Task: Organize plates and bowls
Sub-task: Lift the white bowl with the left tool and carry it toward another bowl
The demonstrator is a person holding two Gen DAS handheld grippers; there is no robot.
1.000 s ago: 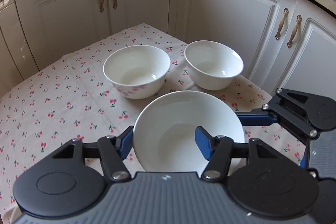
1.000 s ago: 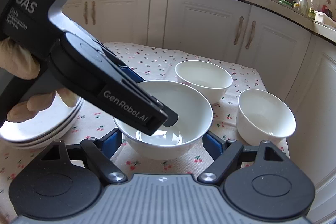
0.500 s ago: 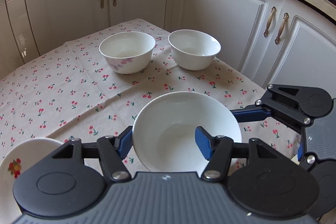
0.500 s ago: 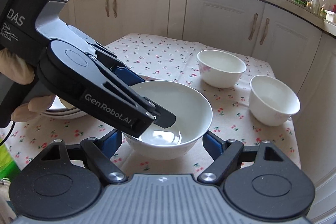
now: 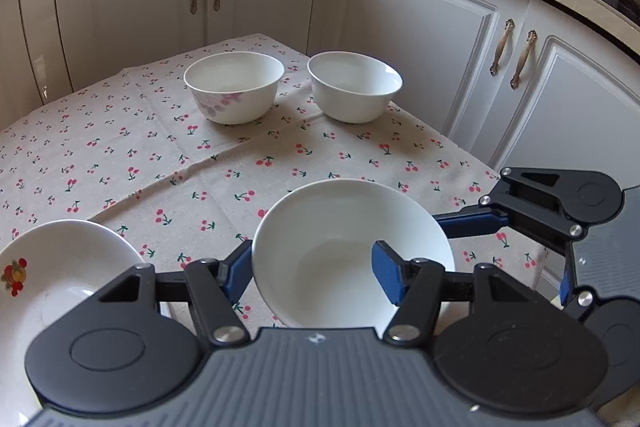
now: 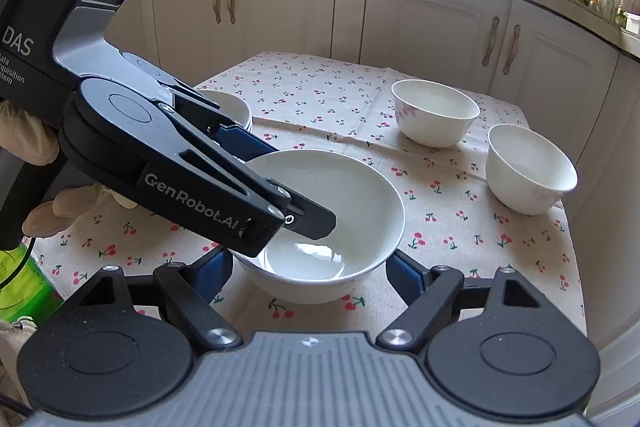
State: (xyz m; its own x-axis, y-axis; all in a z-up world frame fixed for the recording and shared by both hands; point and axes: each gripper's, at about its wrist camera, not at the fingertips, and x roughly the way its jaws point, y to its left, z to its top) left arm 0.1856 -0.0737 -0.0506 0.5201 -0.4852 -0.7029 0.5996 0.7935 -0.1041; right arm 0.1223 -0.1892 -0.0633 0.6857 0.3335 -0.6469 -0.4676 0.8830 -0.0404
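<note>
A shallow white bowl hangs low over the cherry-print cloth. My left gripper is shut on its rim, with one finger inside the bowl and one outside. Seen from the right wrist, that inner finger dips into the bowl. My right gripper spans the bowl's lower body, and its blue pads sit against both sides. A white plate with a fruit print lies at the near left. Two deeper white bowls stand at the far end.
The table's right edge runs close beside the two far bowls. White cabinet doors ring the table. A green bottle stands at the near left, below a gloved hand.
Both grippers have drawn back with the shallow bowl, so the two far bowls look smaller. The fruit-print plate has come into the left wrist view at the near left.
</note>
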